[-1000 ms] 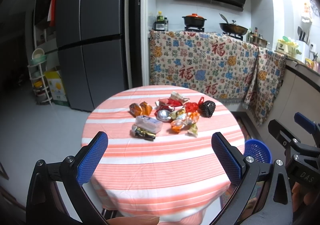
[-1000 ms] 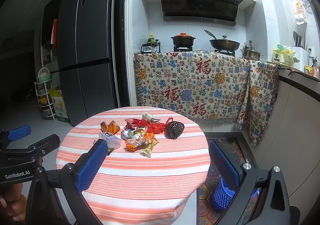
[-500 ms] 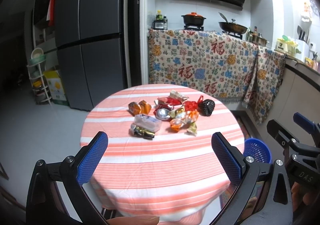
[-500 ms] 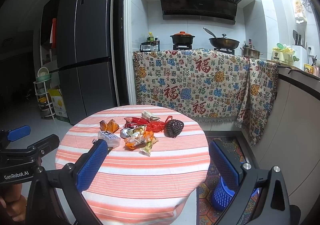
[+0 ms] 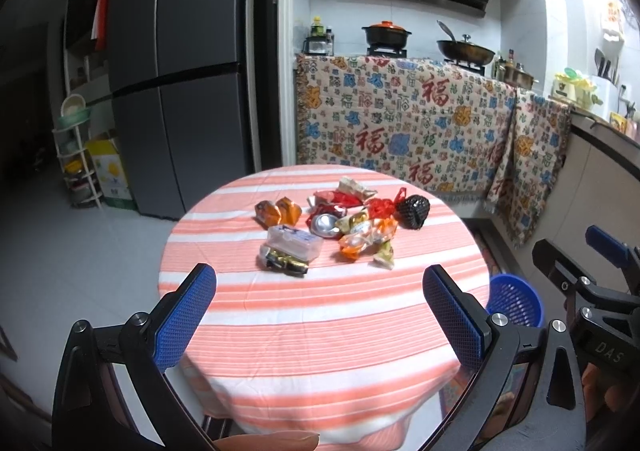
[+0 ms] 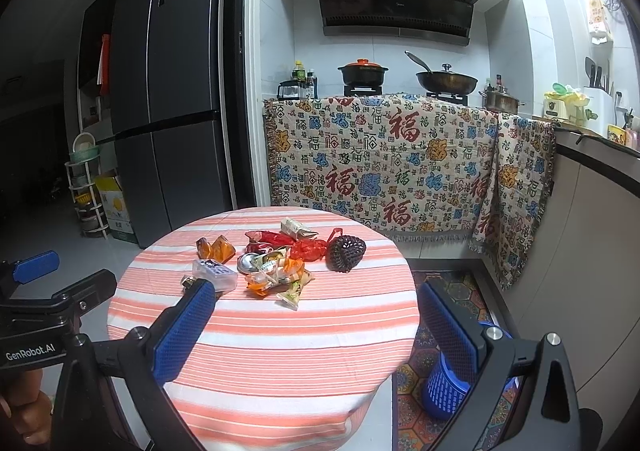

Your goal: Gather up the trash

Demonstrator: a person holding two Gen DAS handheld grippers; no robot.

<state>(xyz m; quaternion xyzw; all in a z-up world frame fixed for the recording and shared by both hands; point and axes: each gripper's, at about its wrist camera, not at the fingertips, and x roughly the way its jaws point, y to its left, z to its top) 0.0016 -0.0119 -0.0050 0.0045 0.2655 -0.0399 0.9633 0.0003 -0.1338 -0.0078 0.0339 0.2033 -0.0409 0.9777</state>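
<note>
A pile of trash lies mid-table on the round striped table (image 5: 320,323) (image 6: 280,351): orange wrappers (image 5: 278,212) (image 6: 216,247), a clear plastic box (image 5: 295,242) (image 6: 214,274), a crushed can (image 5: 324,225) (image 6: 247,263), red wrappers (image 5: 340,198) (image 6: 280,239), a black mesh ball (image 5: 412,207) (image 6: 345,252). A blue mesh bin stands on the floor right of the table (image 5: 514,303) (image 6: 446,387). My left gripper (image 5: 320,315) is open and empty, short of the pile. My right gripper (image 6: 316,331) is open and empty, also short of it.
A dark fridge (image 5: 180,91) stands behind left, with a small rack (image 5: 76,155) beside it. A counter draped in patterned cloth (image 5: 400,127) holds pots behind the table. A patterned mat (image 6: 452,291) covers the floor at right.
Both grippers have drifted slightly; the table and pile sit a little higher in the views. Both stay open and empty.
</note>
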